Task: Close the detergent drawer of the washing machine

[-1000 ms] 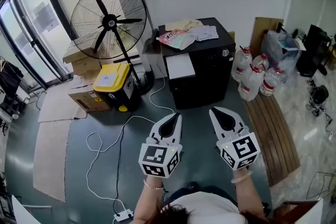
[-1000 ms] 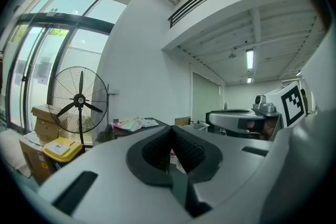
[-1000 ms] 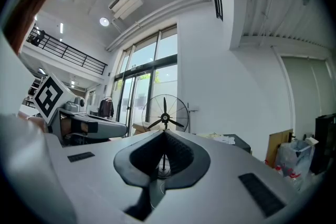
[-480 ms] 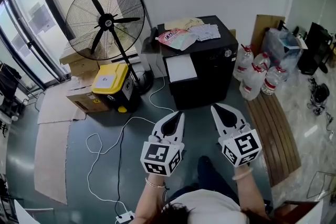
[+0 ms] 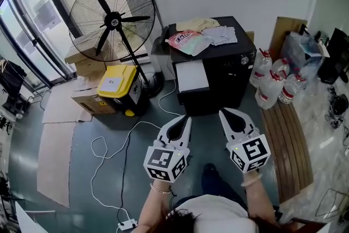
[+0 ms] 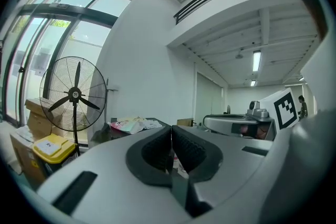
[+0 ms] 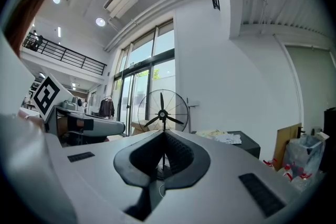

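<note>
**Both claws shut and empty, short of the washing machine**

Unclear items first. The washing machine (image 5: pixel 223 71) is seen from above only: a black, boxy cabinet with a matte top. Its front face is foreshortened and the door cannot be made out. The detergent drawer (image 5: pixel 192 76) reads as a flat white rectangle jutting from the machine's front edge, at the left corner in the head view. Its compartments cannot be made out. A soft pink-and-green packet (image 5: pixel 187 41) and crumpled white papers (image 5: pixel 221 35) lie on the machine's top; their print is unreadable.

Left claw (image 5: pixel 185 117): smooth grey shell, ribbed black pads, jaws pressed together with nothing between them. It is in front of the machine, apart from the drawer. Right claw (image 5: pixel 222 113): same build, jaws closed on nothing, also short of the machine's front.

Left of the machine in the head view: a round wire-cage fan (image 5: pixel 113 19) with black blades and a yellow plastic box (image 5: pixel 116 83). Right of the machine: clear water bottles (image 5: pixel 271 82), overlapping each other. A thin white cable (image 5: pixel 117 142) loops over the floor in front of the machine.
</note>
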`<control>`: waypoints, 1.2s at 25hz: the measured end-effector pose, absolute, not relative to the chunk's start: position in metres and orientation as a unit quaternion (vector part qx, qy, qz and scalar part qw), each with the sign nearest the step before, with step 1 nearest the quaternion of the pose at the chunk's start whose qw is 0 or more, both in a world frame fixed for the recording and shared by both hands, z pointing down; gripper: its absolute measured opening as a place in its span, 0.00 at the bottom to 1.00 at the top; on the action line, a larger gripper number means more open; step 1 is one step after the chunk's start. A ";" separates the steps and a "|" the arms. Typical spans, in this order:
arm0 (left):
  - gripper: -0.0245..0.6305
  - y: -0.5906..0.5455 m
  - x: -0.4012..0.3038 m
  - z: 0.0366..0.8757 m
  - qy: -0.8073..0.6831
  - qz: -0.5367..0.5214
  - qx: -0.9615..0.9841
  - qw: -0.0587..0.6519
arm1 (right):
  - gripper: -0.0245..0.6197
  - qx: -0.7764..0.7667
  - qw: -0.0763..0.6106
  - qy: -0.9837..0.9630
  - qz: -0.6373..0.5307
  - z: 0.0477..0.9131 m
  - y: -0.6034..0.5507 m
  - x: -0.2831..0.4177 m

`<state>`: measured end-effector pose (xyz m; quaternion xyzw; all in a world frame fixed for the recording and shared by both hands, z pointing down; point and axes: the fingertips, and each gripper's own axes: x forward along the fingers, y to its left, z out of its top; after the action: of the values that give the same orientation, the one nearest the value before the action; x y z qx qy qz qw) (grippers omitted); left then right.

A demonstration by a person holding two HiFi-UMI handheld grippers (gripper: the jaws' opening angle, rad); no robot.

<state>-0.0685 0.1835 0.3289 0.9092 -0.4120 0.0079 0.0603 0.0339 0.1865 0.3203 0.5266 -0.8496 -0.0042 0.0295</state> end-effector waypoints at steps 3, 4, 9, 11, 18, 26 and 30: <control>0.07 0.162 -0.064 0.330 -0.417 0.003 0.906 0.064 | 0.08 0.522 0.029 -0.852 -0.004 0.322 0.164 0.042; 0.09 0.155 -0.063 0.331 -0.419 0.003 0.906 0.068 | 0.08 0.520 0.030 -0.853 -0.004 0.322 0.157 0.044; 0.16 0.118 -0.056 0.339 -0.431 0.007 0.898 0.083 | 0.08 0.510 0.037 -0.859 -0.005 0.327 0.120 0.056; 0.17 0.104 -0.052 0.343 -0.437 0.009 0.895 0.088 | 0.08 0.505 0.040 -0.862 -0.002 0.330 0.106 0.062; 0.17 0.064 -0.050 0.365 -0.460 0.026 0.882 0.101 | 0.08 0.485 0.057 -0.873 0.006 0.348 0.066 0.071; 0.20 0.037 -0.053 0.406 -0.468 0.061 0.873 0.125 | 0.09 0.478 0.081 -0.874 0.022 0.379 0.032 0.080; 0.22 0.023 -0.056 0.425 -0.468 0.071 0.871 0.132 | 0.10 0.480 0.097 -0.872 0.027 0.399 0.016 0.081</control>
<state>-0.0564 0.0227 0.4247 0.8707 -0.4684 0.0708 0.1322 0.0815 0.0158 0.3989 0.4799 -0.8715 0.0272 0.0967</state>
